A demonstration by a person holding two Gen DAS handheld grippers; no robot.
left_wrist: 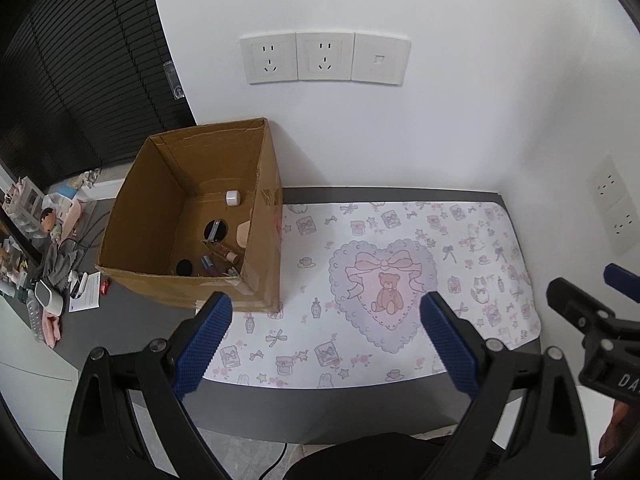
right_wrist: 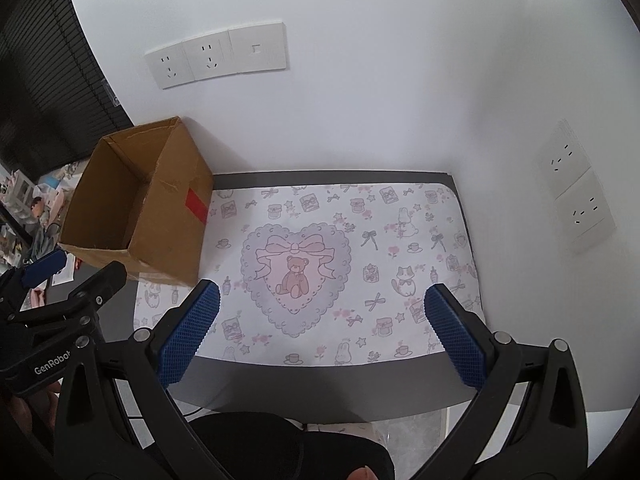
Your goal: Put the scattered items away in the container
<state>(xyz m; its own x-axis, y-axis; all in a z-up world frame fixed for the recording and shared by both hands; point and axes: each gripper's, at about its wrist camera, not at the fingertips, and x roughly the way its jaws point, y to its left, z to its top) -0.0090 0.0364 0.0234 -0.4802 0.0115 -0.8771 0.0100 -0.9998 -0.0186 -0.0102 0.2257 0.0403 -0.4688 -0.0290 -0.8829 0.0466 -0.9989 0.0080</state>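
Cardboard box [left_wrist: 192, 216] sits at the mat's [left_wrist: 400, 280] far-left corner, against the wall, open top up for drop-ins. Small items [left_wrist: 218, 248] lie on its floor; mat bare, so tidying looks done. Left gripper [left_wrist: 326, 332] and right gripper [right_wrist: 322, 330] hover at the surface's near edge, fingers wide, holding nothing.

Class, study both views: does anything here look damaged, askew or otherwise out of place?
The cardboard box looks worn: its near right corner is torn and its walls creased, with a red patch on its outer wall. It sits partly over the mat. Nothing is spilled; small items lie inside the box.
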